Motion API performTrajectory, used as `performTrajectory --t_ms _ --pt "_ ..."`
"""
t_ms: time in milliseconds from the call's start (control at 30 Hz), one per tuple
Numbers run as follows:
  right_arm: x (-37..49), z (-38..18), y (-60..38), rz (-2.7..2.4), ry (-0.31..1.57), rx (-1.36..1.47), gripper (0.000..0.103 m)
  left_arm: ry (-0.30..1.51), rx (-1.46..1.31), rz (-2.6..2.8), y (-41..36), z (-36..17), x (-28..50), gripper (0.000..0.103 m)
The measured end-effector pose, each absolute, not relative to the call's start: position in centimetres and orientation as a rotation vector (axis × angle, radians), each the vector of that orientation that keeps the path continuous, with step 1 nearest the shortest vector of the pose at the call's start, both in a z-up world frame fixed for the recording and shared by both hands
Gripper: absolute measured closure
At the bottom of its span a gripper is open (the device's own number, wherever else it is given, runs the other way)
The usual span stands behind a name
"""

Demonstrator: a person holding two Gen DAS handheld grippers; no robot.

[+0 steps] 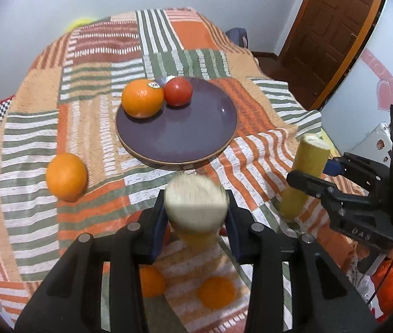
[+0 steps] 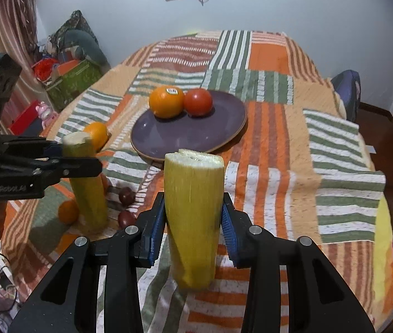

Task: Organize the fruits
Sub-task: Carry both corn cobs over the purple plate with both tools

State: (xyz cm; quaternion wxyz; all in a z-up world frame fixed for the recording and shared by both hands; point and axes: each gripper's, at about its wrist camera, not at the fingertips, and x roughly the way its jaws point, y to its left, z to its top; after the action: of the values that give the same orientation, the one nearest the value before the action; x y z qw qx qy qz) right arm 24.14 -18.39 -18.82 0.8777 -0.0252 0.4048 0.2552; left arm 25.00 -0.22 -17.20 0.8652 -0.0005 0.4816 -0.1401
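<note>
My left gripper (image 1: pixel 196 216) is shut on an upright yellow corn piece (image 1: pixel 196 202), held above the cloth; it also shows in the right wrist view (image 2: pixel 88 183). My right gripper (image 2: pixel 193 222) is shut on a second yellow corn piece (image 2: pixel 193 216), seen at the right of the left wrist view (image 1: pixel 304 172). A purple plate (image 1: pixel 185 136) holds an orange with a sticker (image 1: pixel 142 98) and a red tomato (image 1: pixel 178 91). A loose orange (image 1: pixel 66 176) lies left of the plate. Two small oranges (image 1: pixel 215 291) lie below my left gripper.
A striped orange, green and white cloth (image 2: pixel 279 144) covers the round table. Two small dark red fruits (image 2: pixel 126 195) lie near the left corn. A wooden door (image 1: pixel 332 27) stands at the right. Boxes and clutter (image 2: pixel 68 77) sit left of the table.
</note>
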Motion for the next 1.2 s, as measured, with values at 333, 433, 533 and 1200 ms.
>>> performTrajectory --t_ms 333,433,533,1200 --pt "23.8 -16.7 -18.4 0.515 0.789 -0.067 0.069 0.915 -0.002 -0.29 0.0 -13.6 23.1 0.065" --pt "24.2 -16.1 -18.3 0.515 0.769 -0.067 0.069 0.894 -0.007 -0.286 0.0 -12.9 23.4 0.065" --pt "24.8 -15.6 -18.0 0.516 0.751 -0.064 0.069 0.884 -0.02 -0.286 -0.1 -12.5 24.2 0.065" --pt "32.0 -15.6 -15.3 0.518 0.719 -0.133 0.069 0.899 -0.064 -0.249 -1.6 -15.1 33.5 0.065"
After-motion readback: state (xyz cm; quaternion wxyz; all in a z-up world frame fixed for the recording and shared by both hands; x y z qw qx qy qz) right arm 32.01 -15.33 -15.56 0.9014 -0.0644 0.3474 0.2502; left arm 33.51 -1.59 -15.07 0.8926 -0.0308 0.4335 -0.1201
